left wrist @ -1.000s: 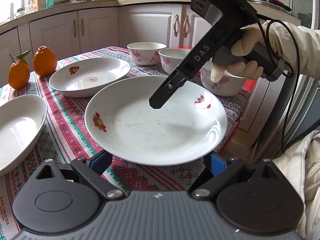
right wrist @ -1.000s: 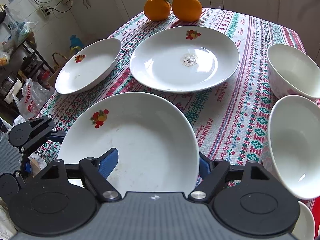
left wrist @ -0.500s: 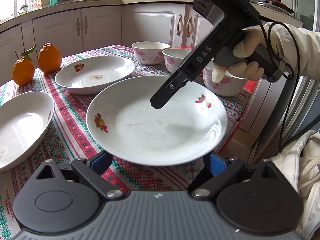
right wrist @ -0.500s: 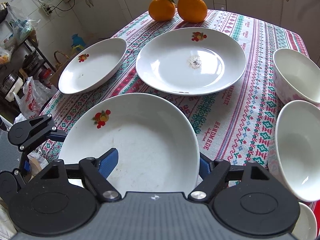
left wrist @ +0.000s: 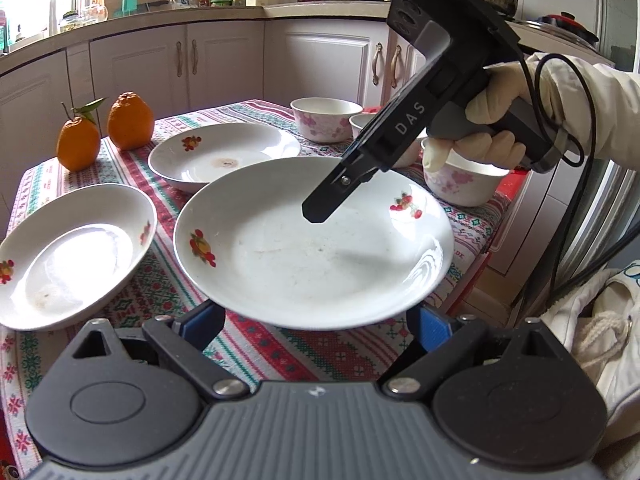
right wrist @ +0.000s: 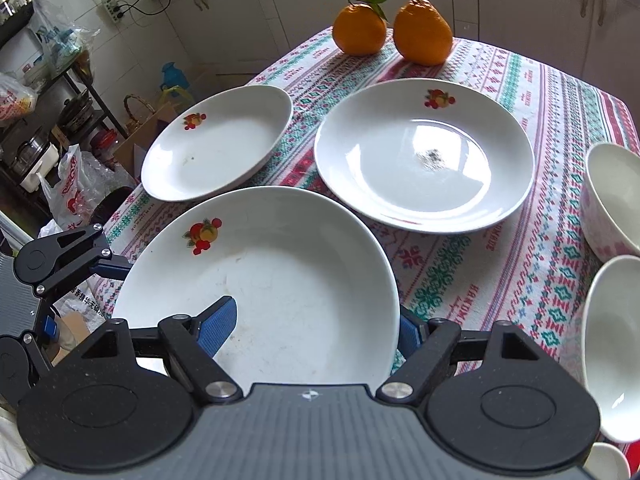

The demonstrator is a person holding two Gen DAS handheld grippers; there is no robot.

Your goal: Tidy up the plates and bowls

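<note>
A white deep plate (left wrist: 312, 256) with fruit prints hangs above the table's near corner between both grippers. My right gripper (right wrist: 320, 330) is shut on its rim (right wrist: 394, 280), with one blue pad (right wrist: 218, 326) inside the plate and the other outside the edge. In the left wrist view, one of its black fingers (left wrist: 320, 210) reaches over the plate's far side. My left gripper (left wrist: 314, 322) stands wide open, both fingers under the plate's near edge; contact there is hidden. A matching round plate (right wrist: 424, 156) and an oval plate (right wrist: 216, 144) lie on the cloth.
Two floral bowls (left wrist: 326, 118) (left wrist: 460, 184) stand at the table's right side behind the gloved hand (left wrist: 492, 120). Two oranges (right wrist: 360, 28) (right wrist: 422, 32) sit at the far end. Bags and a rack (right wrist: 48, 128) crowd the floor beyond the oval plate.
Both grippers have carried the plate together a little up and toward the oval plate's side of the table. The plate keeps its place between them, and the jaws stand as before.
</note>
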